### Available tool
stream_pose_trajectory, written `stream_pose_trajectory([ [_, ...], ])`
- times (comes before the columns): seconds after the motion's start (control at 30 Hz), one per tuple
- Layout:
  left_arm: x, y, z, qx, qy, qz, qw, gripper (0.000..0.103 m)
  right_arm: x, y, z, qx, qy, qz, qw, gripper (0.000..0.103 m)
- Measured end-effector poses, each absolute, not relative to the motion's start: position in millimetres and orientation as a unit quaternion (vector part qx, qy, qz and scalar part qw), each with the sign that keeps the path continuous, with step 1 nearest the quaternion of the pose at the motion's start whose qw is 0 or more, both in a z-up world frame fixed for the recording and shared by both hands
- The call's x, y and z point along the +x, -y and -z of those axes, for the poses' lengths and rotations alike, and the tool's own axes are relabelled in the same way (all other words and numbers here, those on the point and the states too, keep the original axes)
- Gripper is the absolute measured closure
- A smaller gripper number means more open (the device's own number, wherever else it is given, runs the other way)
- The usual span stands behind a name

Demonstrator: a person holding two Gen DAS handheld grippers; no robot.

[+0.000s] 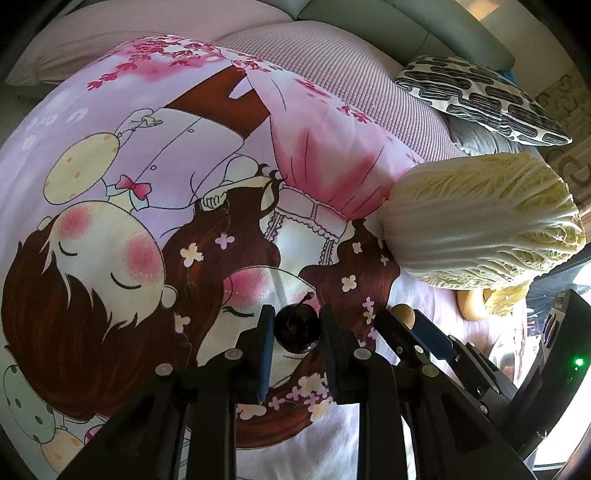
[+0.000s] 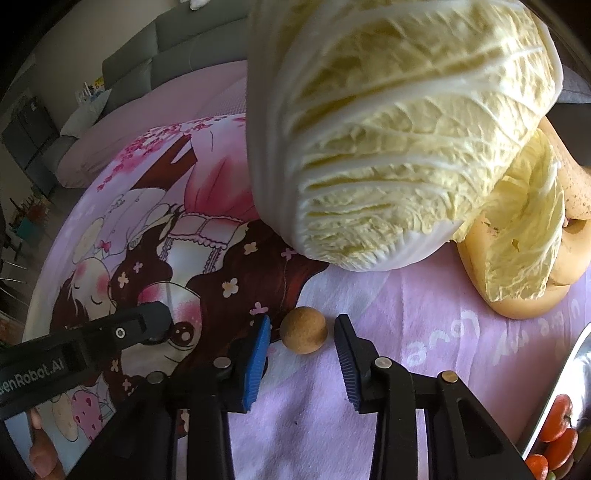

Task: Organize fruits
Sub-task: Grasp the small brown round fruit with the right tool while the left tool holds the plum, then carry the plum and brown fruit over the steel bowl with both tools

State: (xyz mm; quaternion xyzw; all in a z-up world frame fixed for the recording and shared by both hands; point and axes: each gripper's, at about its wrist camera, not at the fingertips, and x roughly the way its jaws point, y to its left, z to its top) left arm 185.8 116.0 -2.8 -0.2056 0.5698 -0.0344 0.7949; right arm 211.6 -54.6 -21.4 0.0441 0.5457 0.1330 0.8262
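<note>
Tongs, two pairs, catalogued outward from the small brown fruit point(image 2: 303, 335), a round longan-like ball lying on the printed bedsheet point(image 2: 406, 314).

Right gripper point(image 2: 301, 345) — straddled the brown fruit, one blue pad to each side, a sliver of daylight showing on both flanks; jaws parted, not yet pressing. The fruit sat squarely on the line between the fingertips, slightly toward their tips. Being round, it offered no long axis to align with; judged ready for closing without further turning. This was plainly the nearer hand to it.

Left gripper point(image 1: 296, 330) — just beside the brown fruit, on its left in the right wrist view; clenched on a dark cherry point(image 1: 296, 329), stem pointing away from the camera, the fruit pinched at its middle.

Steel tray point(image 2: 565, 369) — near the brown fruit on its right, at the frame edge, holding small orange-red fruits point(image 2: 557, 417); presumably the destination.

Napa cabbage point(image 2: 388, 129) — beyond the brown fruit, lying on its side, overhanging the sheet but apart from the tongs.

Pale yellow fruits point(image 2: 569, 254) — behind and right of the cabbage, partly hidden by a loose leaf.

Patterned cushion point(image 1: 480, 99) and sofa point(image 1: 369, 26) — farthest off.
</note>
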Motion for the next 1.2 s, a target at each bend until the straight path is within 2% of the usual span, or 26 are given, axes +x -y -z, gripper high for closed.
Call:
stream_pose_trajectory([
  [0.37, 186, -117, 4, -0.201, -0.573, 0.033, 0.794, 0.078, 209, 59, 20, 0.047, -0.547, -0.131, 0.826, 0.075],
  [1.2, 176, -89, -14, -0.169, -0.560, 0.043, 0.810, 0.078, 140, 97, -12, 0.074, -0.542, -0.126, 0.828, 0.075],
])
